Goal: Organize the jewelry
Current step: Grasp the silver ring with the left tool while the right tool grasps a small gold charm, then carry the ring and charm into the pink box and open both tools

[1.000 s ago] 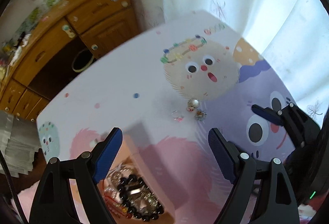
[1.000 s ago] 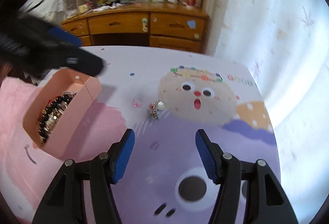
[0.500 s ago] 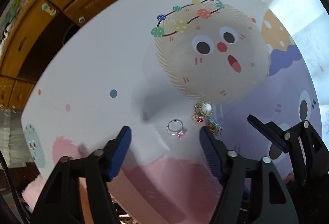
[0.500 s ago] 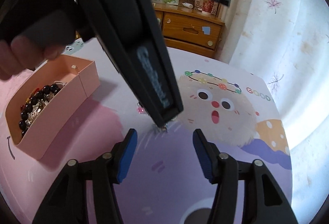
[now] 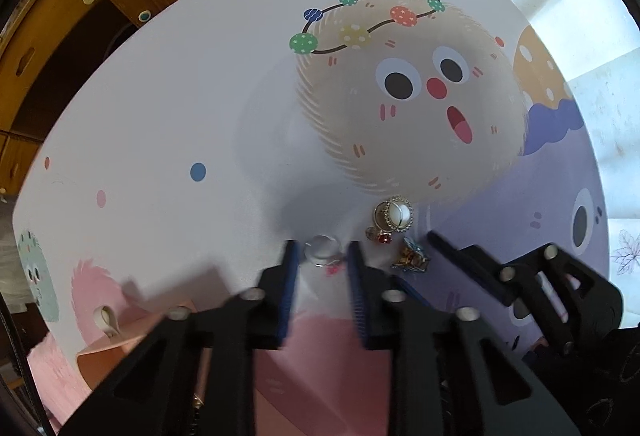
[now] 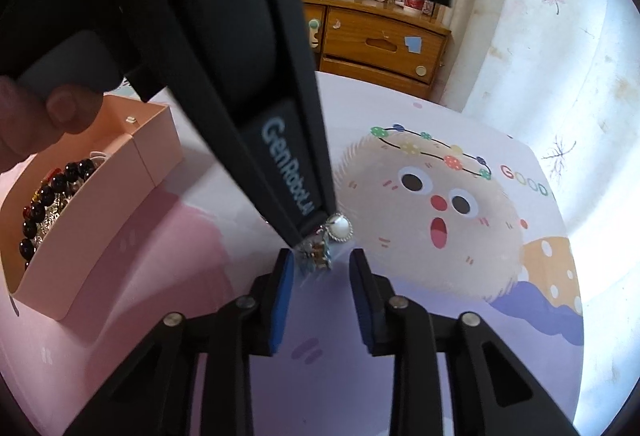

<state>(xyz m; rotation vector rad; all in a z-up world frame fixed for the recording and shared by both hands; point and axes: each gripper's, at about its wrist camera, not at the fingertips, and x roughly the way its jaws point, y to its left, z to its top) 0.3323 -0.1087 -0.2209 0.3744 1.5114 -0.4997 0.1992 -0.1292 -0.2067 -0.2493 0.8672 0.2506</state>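
Note:
Small jewelry lies on a cartoon-printed table mat. A silver ring with a pink stone (image 5: pixel 322 254) sits between the tips of my left gripper (image 5: pixel 322 256), whose jaws stand open around it. A pearl ring (image 5: pixel 393 214), a red-stone piece (image 5: pixel 383 237) and a blue-gold brooch (image 5: pixel 412 258) lie just to its right. My right gripper (image 6: pixel 322 262) is open with the brooch (image 6: pixel 316 256) between its tips; the pearl ring (image 6: pixel 339 229) lies just beyond. The left gripper's body hides the silver ring in the right wrist view.
A pink open box (image 6: pixel 100 204) holding black beads (image 6: pixel 40 204) and other jewelry stands at the left of the mat. A wooden dresser (image 6: pixel 380 44) stands behind the table. White curtain (image 6: pixel 560 36) hangs at the right.
Both grippers have moved down and forward to the jewelry cluster. Their jaws have narrowed; the left now brackets the silver ring and the right brackets the brooch.

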